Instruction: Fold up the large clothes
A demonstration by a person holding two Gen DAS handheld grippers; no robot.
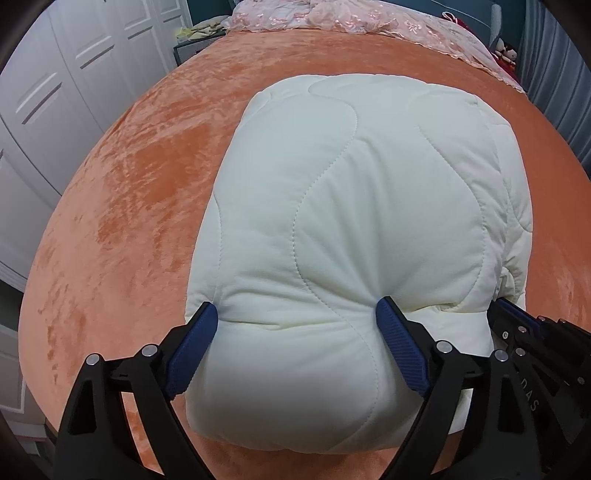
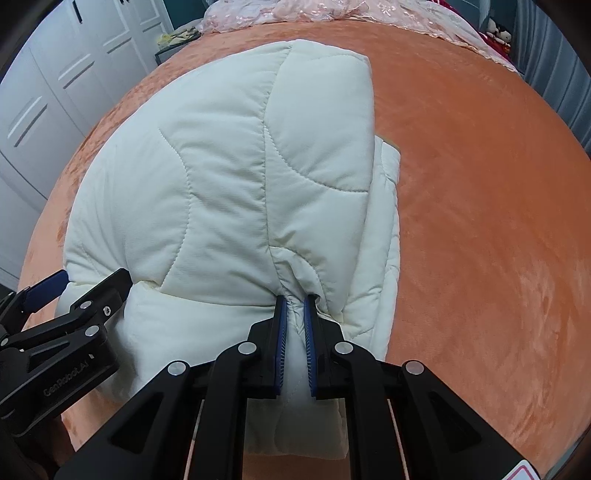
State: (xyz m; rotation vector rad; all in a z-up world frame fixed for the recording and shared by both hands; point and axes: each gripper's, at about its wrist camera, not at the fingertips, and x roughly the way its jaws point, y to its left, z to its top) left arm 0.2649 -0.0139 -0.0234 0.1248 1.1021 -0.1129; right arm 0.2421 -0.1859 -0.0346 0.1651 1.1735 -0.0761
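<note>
A cream quilted puffer jacket [image 1: 369, 184] lies folded into a thick bundle on the orange velvet bed cover [image 1: 129, 221]. My left gripper [image 1: 295, 306] stands wide open astride the bundle's near end, and the puffy fabric bulges between its blue pads [image 1: 192, 354]. In the right wrist view the jacket [image 2: 221, 184] spreads up and left. My right gripper [image 2: 295, 301] is shut on a pinched ridge of fabric at the jacket's near right side. The left gripper [image 2: 92, 277] shows at the left edge of that view, and the right gripper [image 1: 517, 317] shows at the right edge of the left wrist view.
White wardrobe doors [image 1: 55, 92] stand to the left of the bed. A pink lace cover [image 1: 332, 18] is heaped at the far end, and grey curtains [image 1: 554, 74] hang at the right. Bare orange cover [image 2: 480, 221] surrounds the jacket.
</note>
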